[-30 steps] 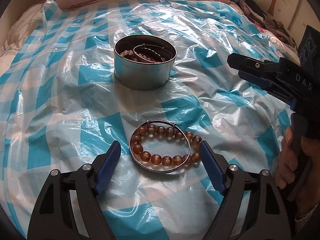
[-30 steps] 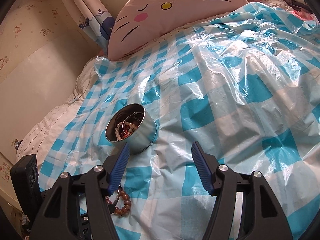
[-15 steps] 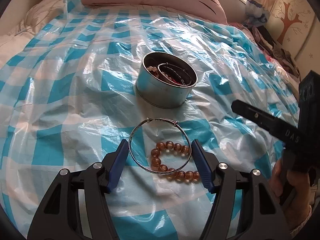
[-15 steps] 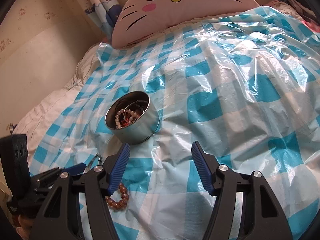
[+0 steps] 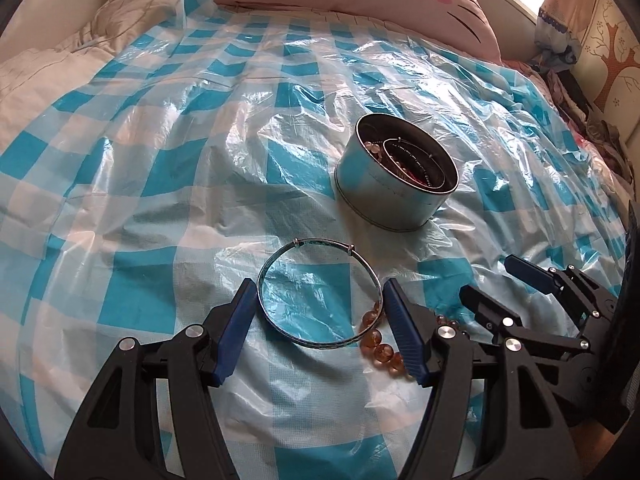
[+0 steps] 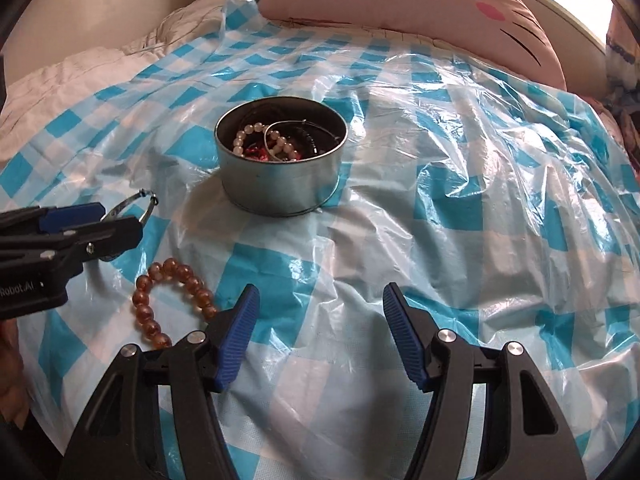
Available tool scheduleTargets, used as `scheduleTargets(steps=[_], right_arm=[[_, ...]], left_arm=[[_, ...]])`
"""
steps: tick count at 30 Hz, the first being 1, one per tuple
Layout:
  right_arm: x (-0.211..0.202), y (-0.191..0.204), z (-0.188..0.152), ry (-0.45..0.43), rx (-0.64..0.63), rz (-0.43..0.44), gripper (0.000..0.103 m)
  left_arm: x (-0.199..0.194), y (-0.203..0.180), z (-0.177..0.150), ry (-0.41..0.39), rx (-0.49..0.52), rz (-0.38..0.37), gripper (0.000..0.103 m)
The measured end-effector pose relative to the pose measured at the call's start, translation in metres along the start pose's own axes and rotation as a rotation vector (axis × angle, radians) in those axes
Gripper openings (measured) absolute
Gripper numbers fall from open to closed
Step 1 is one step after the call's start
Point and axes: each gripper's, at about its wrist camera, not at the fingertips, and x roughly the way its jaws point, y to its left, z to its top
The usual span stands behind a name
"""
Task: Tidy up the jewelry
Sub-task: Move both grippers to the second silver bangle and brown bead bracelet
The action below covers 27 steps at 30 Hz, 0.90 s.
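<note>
White lettering "Robot.AI" stands on the left claw's [image 6: 120, 222] black body.

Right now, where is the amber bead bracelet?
The amber bead bracelet lies on the checked plastic sheet at the lower left of the right wrist view, nearer the camera than the metal tin and just left of the right gripper.

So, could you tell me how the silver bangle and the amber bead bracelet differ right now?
The silver bangle is one thin rigid metal hoop; the amber bead bracelet is a string of round brown beads. The bangle sits gripped between the left gripper's pads, while the bracelet lies loose on the checked plastic sheet. Both are still outside the tin.
</note>
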Motion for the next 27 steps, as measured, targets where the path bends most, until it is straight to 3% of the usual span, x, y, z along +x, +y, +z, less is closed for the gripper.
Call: scheduleTargets(steps=[5,11,19,22,27], right_arm=[[-0.007,0.007,0.003,-0.029,-0.003,0.149,0.062],[0.007,0.034,-0.002,0.034,-0.12,0.077,0.063],[0.009,0.012,-0.001,0.03,-0.057,-0.037,0.066],[0.006,0.01,0.0,0.021,-0.049,-0.029,0.066],[0.006,0.013,0.001,0.024,-0.041,0.056,0.066]], left_arm=[[0.0,0.002,0.0,0.0,-0.011,-0.011,0.062],[-0.001,0.002,0.0,0.0,-0.01,-0.01,0.062],[-0.003,0.005,0.001,-0.016,-0.023,-0.002,0.062],[-0.009,0.021,0.005,-0.051,-0.087,0.008,0.062],[-0.014,0.042,0.008,-0.084,-0.169,0.028,0.062]])
